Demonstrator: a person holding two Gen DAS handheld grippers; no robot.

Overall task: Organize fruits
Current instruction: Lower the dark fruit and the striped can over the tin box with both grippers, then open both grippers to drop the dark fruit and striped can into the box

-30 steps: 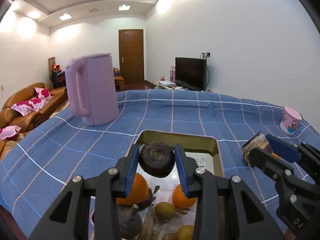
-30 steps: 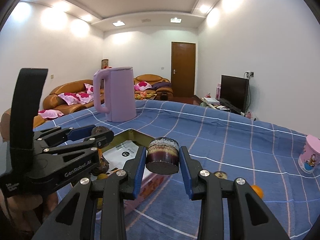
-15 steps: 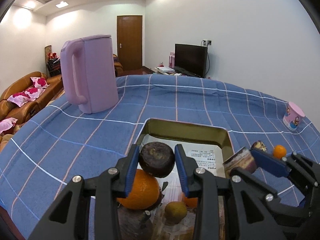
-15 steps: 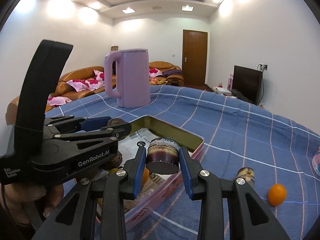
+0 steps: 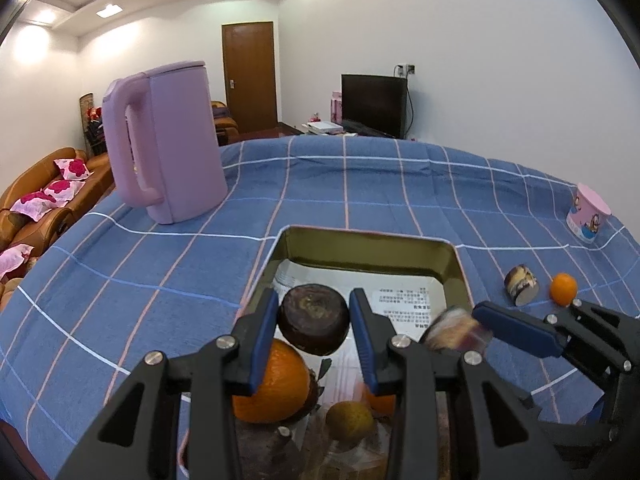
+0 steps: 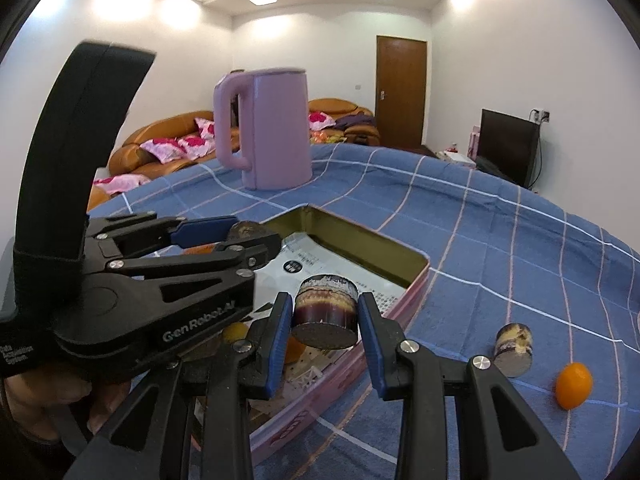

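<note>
My left gripper (image 5: 315,301) is shut on a dark brown round fruit chunk (image 5: 314,326), held above the near half of the open metal tin (image 5: 372,245). Below it in the tin lie an orange (image 5: 272,386), a small yellow-green fruit (image 5: 350,420) and a second orange, partly hidden. My right gripper (image 6: 325,305) is shut on a purple-and-yellow cylindrical chunk (image 6: 325,320) over the tin's right edge (image 6: 416,276). Right of the tin, a similar cut chunk (image 6: 514,349) and a small orange (image 6: 574,385) rest on the blue checked cloth.
A tall lilac kettle (image 5: 168,144) stands on the cloth beyond the tin to the left. A pink printed cup (image 5: 588,214) sits near the table's far right edge. The tin's floor is lined with printed paper (image 5: 404,300). Sofas, a door and a TV lie behind the table.
Both grippers have come forward and lower over the tin, still gripping their chunks. The right one has swung in from the cloth to the tin's right edge, close beside the left.
</note>
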